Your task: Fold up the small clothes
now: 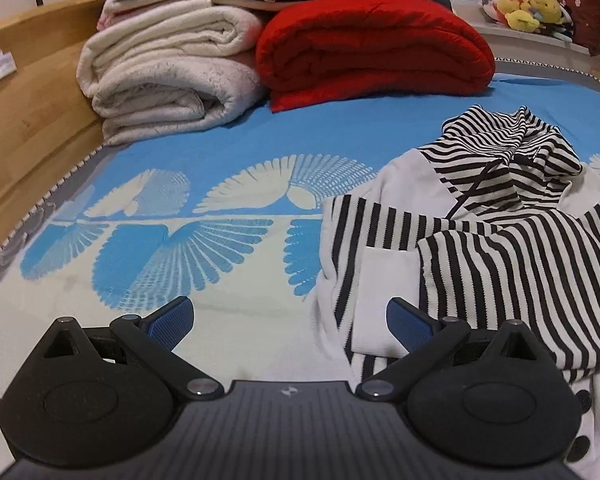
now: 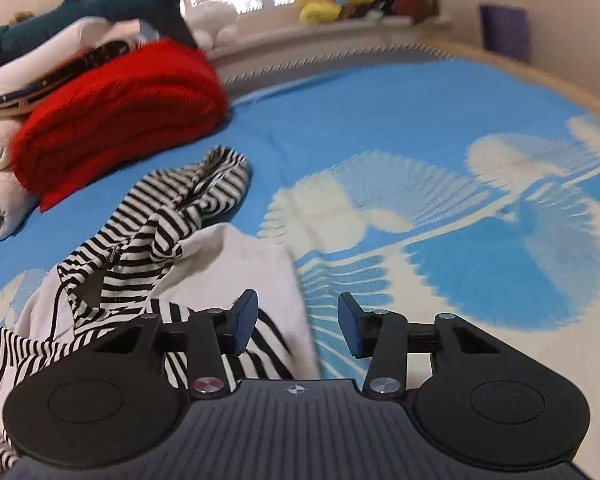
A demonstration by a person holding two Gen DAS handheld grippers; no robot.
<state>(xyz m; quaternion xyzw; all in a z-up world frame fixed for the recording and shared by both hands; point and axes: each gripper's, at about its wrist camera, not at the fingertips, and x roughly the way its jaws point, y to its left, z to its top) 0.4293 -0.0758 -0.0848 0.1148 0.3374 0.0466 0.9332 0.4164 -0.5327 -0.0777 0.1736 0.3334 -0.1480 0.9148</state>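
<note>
A small black-and-white striped hoodie [image 1: 480, 232] with white panels lies rumpled on the blue and cream bedspread [image 1: 220, 168], a sleeve folded across its body. My left gripper [image 1: 288, 320] is open and empty at the garment's left edge, its right finger over the white cuff [image 1: 380, 300]. In the right wrist view the hoodie [image 2: 152, 240] lies to the left. My right gripper [image 2: 296, 324] is open and empty at the garment's right edge, its left finger [image 2: 244, 320] over the striped cloth.
Folded white blankets [image 1: 168, 76] and a red blanket [image 1: 372, 48] are stacked at the bed's far end. A wooden bed frame [image 1: 24, 92] runs along the left. Plush toys [image 1: 528, 8] sit on the windowsill. A shark plush [image 2: 112, 8] lies on the stack.
</note>
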